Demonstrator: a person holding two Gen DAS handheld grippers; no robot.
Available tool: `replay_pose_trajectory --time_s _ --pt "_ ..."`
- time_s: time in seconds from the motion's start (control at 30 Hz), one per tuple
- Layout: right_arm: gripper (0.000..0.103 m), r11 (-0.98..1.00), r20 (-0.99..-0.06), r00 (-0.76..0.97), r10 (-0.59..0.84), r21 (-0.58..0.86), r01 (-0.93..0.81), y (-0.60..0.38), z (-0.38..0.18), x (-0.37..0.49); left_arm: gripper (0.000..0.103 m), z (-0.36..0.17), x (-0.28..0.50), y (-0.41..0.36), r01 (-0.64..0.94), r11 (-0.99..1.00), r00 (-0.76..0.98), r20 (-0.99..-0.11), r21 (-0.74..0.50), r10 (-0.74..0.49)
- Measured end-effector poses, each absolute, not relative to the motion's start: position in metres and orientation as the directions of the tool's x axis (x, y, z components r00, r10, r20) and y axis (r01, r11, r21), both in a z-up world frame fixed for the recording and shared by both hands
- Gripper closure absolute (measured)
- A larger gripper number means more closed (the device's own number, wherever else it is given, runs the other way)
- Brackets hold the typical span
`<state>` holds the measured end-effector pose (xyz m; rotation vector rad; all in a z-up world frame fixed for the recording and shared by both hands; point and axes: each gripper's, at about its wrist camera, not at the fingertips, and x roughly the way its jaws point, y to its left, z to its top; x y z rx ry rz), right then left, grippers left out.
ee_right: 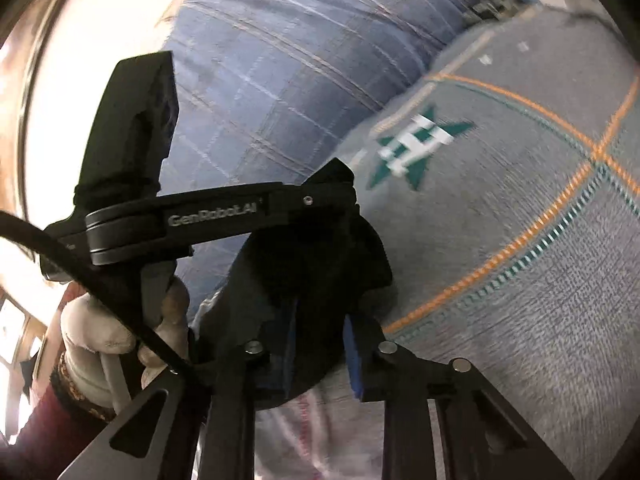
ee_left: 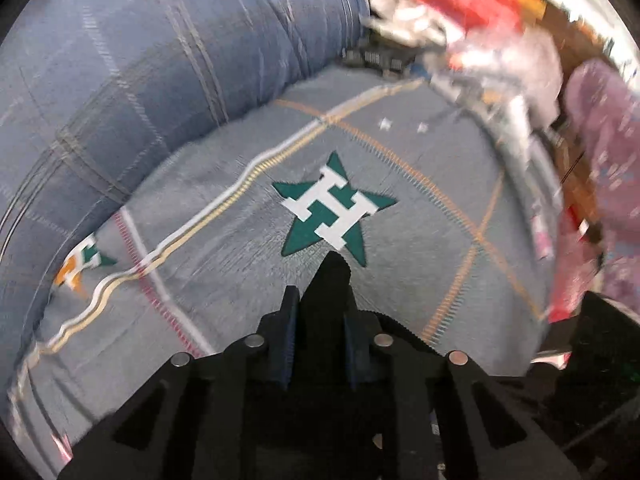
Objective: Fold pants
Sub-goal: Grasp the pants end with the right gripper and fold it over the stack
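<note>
Dark pants (ee_right: 320,264), bunched into a black wad, pinched at once by both hand-held grippers and lifted above the bed sheet (ee_right: 520,240). In the left wrist view, a peak of the same dark cloth (ee_left: 330,292) poking up between the fingers of the left hand-held gripper (ee_left: 318,312), pads pressed onto it from either side, blue pad edges showing. In the right wrist view, right hand-held gripper (ee_right: 320,340) likewise clamped on the fabric, a blue pad visible on its right finger (ee_right: 354,360), cloth spilling forward past the tips. Just beyond, the left tool seen from the side, its black body lettered GenRobot.AI (ee_right: 212,216), reaching across into the same wad and held by a white-gloved hand (ee_right: 116,336) at lower left. Underneath, grey sheet crossed by orange and teal stitched lines, with a green star bearing a white H (ee_left: 334,212) directly ahead of the left fingers. Behind, a blue plaid pillow (ee_left: 140,80) lying against the sheet. Off to the right in the left view, blurred red, white and pink clutter (ee_left: 500,40), too smeared to identify.
</note>
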<state>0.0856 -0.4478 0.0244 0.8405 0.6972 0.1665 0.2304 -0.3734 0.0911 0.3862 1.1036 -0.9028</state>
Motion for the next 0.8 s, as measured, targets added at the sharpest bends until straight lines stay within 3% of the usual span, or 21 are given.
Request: replay_pose_trajectory --time_s 0.27,0.37,0.5,0.67,0.8 --pt "0.085 0.744 -0.444 0.746 0.497 0.660 -0.103 -0.375 0.110 0.091 0.085 0.180 0.227 -0.232 0.637 0.680 0.262 -0.728 -0.362 -0.633" --pt "0.090 0.765 -0.451 0.706 0.547 0.611 -0.203 -0.327 0.135 0.098 0.085 0.190 0.227 -0.167 0.567 0.699 0.310 -0.672 -0.437 -0.672" --pt "0.091 0.786 -0.514 0.620 0.592 0.540 -0.303 -0.253 0.138 0.111 0.085 0.166 0.231 -0.071 0.403 0.723 0.383 -0.615 -0.561 -0.690" --pt "0.091 0.794 -0.628 0.487 0.607 0.502 -0.342 -0.171 0.102 0.135 0.085 0.103 0.237 0.020 0.205 0.651 0.412 -0.539 -0.730 -0.734" --pt "0.091 0.812 -0.697 0.419 0.582 0.470 -0.345 -0.132 0.068 0.149 0.088 0.071 0.238 0.061 0.122 0.595 0.444 -0.492 -0.795 -0.749"
